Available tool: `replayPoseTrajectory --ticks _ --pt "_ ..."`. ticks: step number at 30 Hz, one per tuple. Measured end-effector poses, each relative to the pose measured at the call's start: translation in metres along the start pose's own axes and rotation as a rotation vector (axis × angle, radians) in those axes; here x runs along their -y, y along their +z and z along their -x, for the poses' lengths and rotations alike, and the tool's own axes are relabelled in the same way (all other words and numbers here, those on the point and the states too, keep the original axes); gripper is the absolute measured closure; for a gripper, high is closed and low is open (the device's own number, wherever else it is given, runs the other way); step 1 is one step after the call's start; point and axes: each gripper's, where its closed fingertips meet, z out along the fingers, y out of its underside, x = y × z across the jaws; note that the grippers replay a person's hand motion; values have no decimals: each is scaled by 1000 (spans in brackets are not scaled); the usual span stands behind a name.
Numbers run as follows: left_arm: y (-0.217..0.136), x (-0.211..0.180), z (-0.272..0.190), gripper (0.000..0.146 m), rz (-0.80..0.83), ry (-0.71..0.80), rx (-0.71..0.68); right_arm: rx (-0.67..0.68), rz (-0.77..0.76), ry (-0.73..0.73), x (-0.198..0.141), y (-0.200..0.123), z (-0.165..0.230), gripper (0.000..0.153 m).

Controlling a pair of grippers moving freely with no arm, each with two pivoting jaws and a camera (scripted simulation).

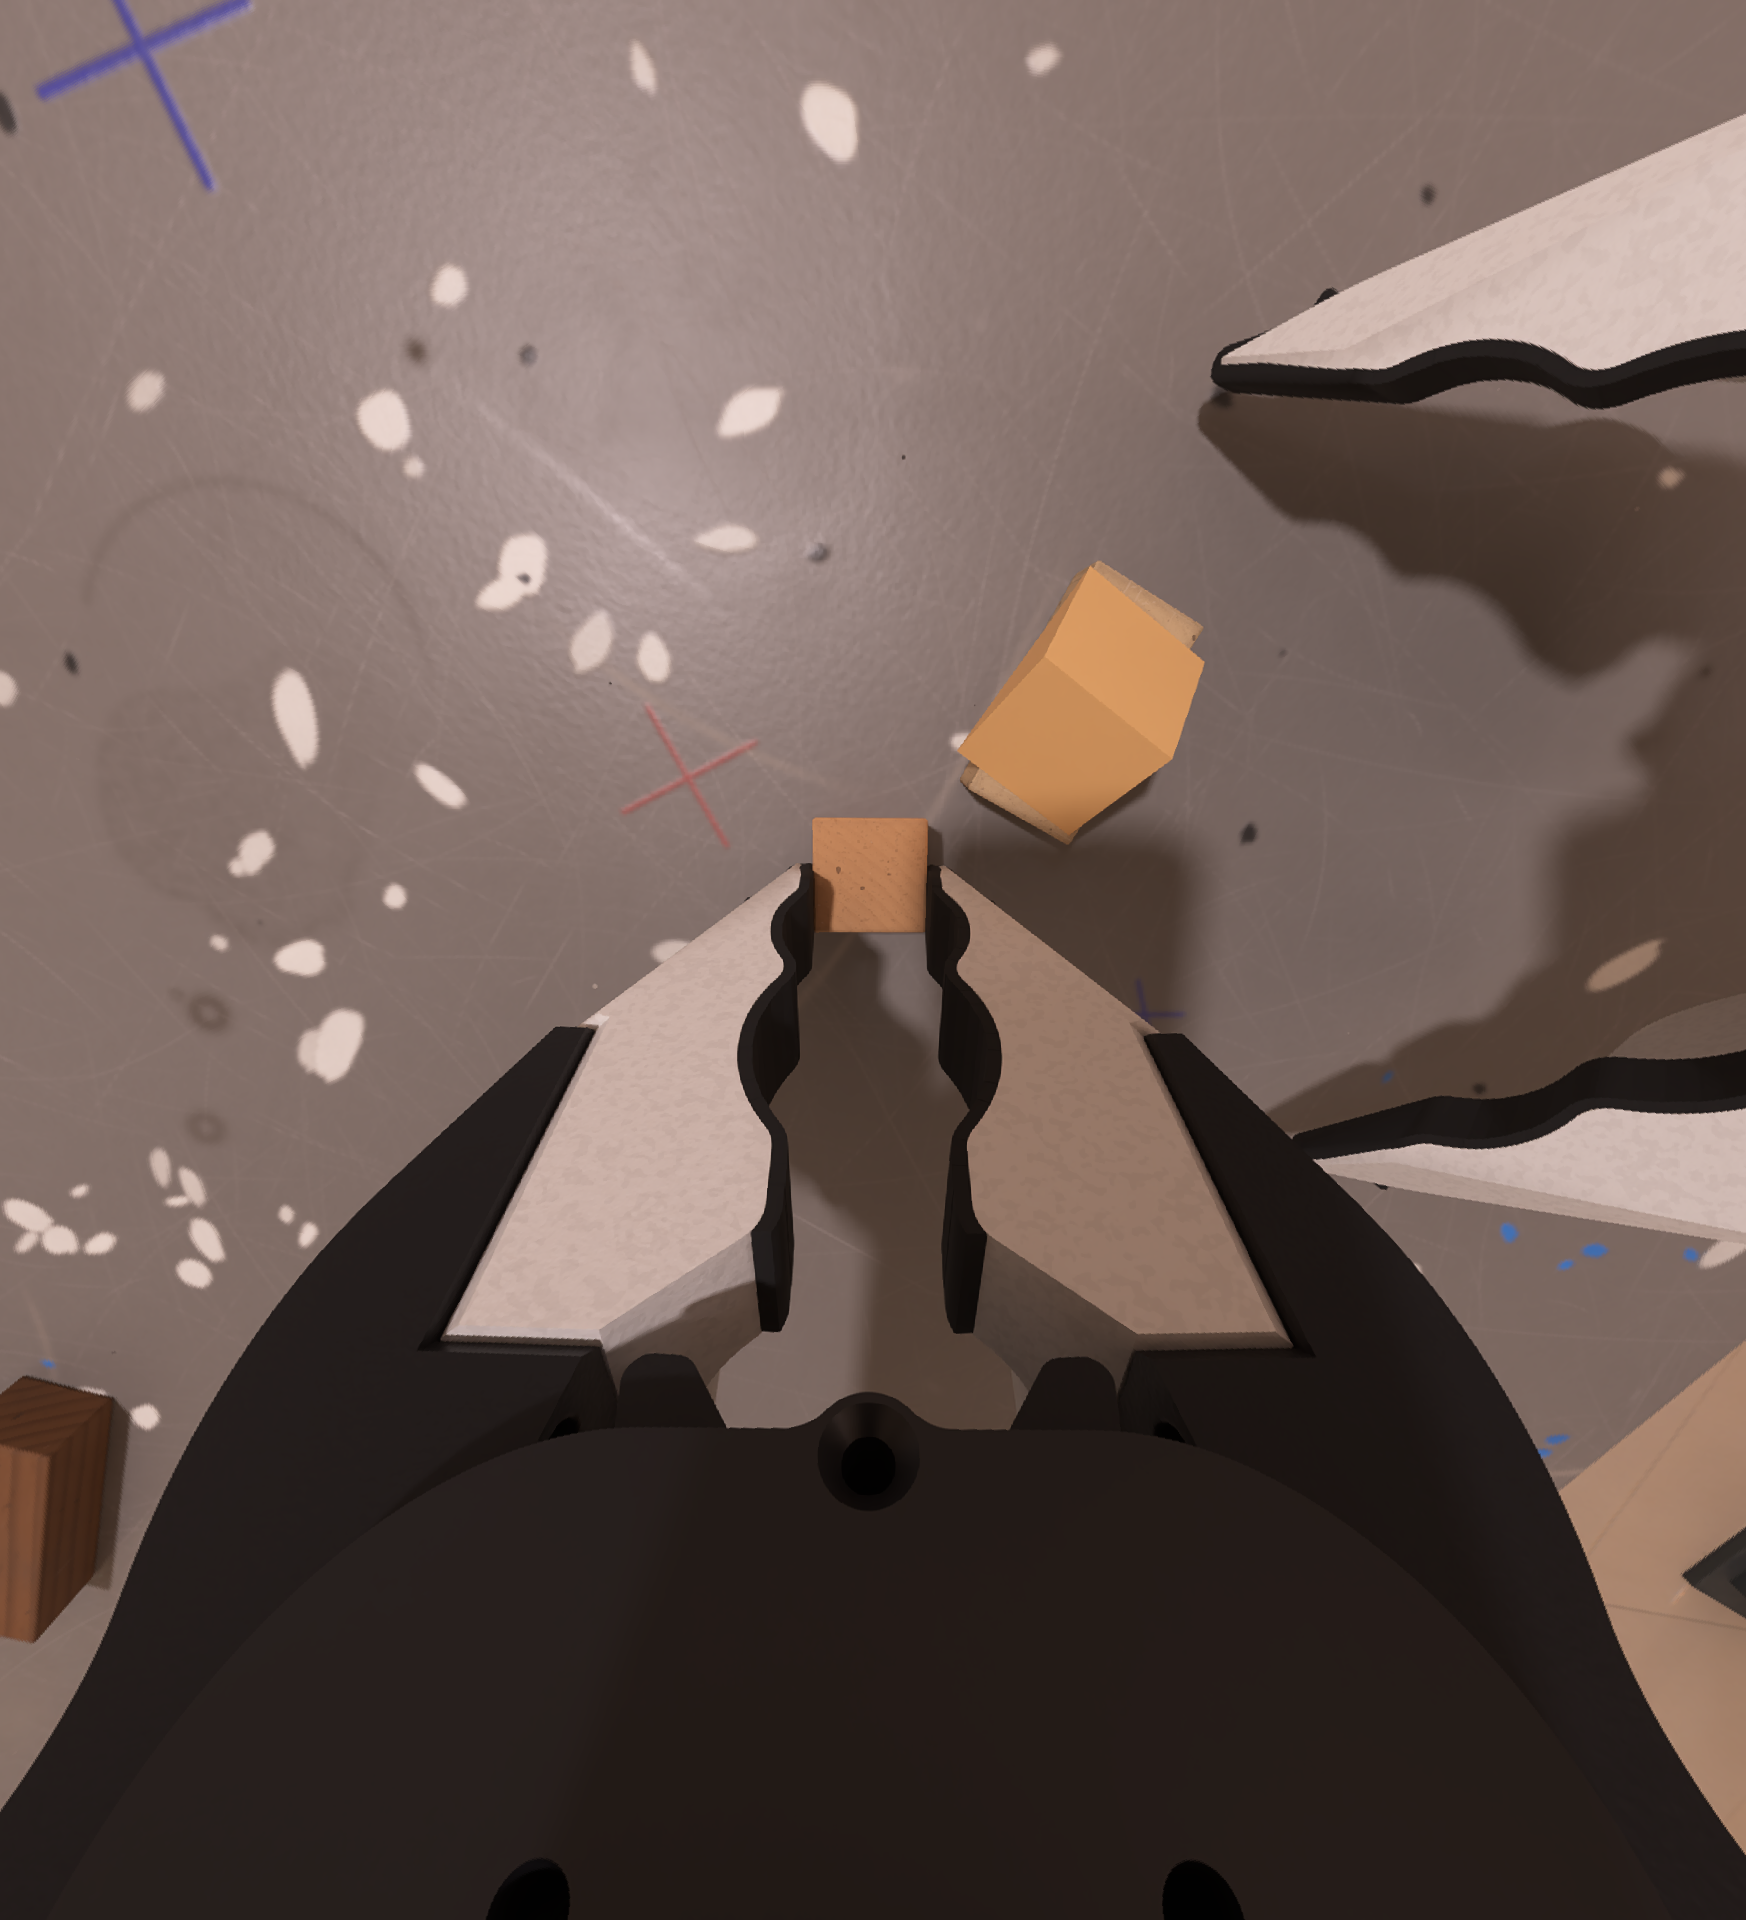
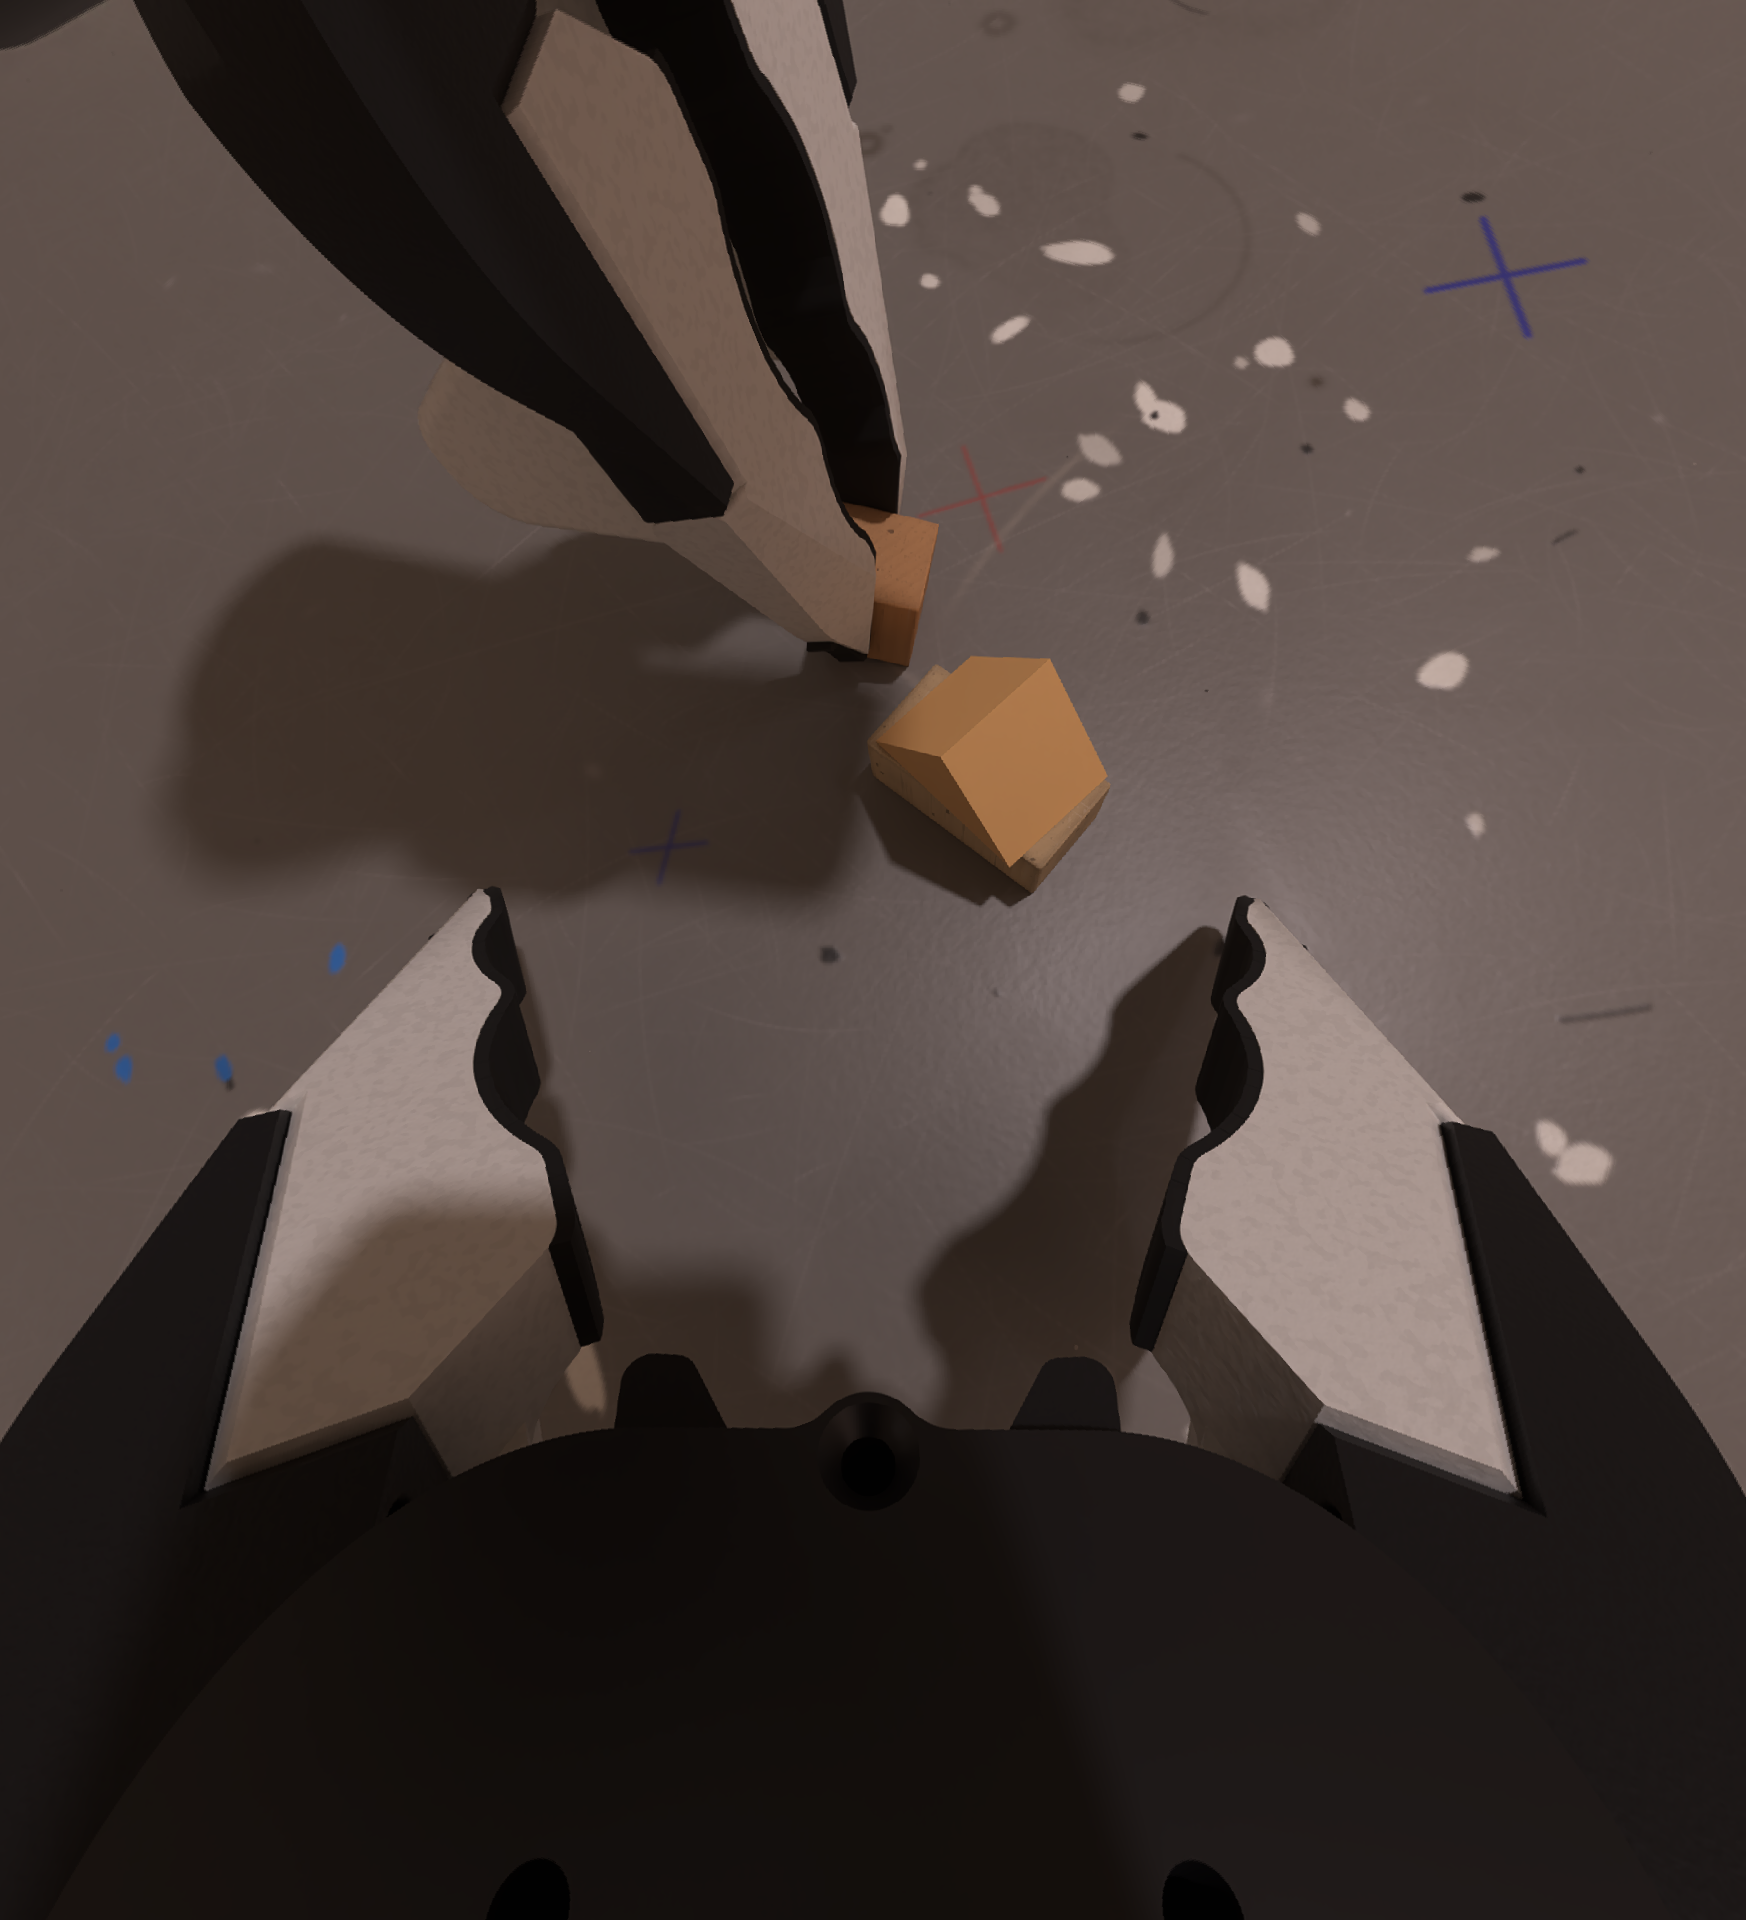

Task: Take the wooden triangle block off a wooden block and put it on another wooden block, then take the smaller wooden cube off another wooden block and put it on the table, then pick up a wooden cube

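Landmark: the triangle block (image 1: 1082,707) sitting on its pale block. Off to its left stands a dark block (image 1: 22,1507). Just left, left claw (image 1: 869,883) pinches the small cube (image 1: 869,873), apparently at the counter (image 1: 536,416). Looks like step two; next, let go. Right claw (image 2: 869,914) gapes wide, empty.

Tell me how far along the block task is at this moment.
Looks done: the triangle block sits on a pale wooden block. In hand: the left gripper is shut on the smaller cube, low over the table; whether it touches down is unclear. Left: releasing it and picking up a cube. The right gripper is open and empty; a dark wooden block stands apart.
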Motion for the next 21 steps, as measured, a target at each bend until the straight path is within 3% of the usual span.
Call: replayPoseTrajectory --ticks 2,4,5,9,12,14,18,21 --pt "0 -1 -1 125 -1 2 -13 1 0 0 0 0 0 21" --pt "-10 -4 -1 90 -12 9 -29 6 1 -3 0 0 1 21" --pt "-20 -5 0 82 -48 13 -44 9 1 -9 0 0 2 21" --pt "-86 -18 22 73 -239 -13 -94 12 2 -9 0 0 2 21" --pt "-131 -48 88 66 -324 -102 16 12 2 -9 0 0 2 21" --pt "-149 -77 156 61 -315 -184 160 13 2 -9 0 0 2 21" --pt "-142 -144 288 58 -24 -307 405 16 2 -7 0 0 2 21" --pt "-121 -159 333 56 119 -336 374 15 2 -7 0 0 2 21"
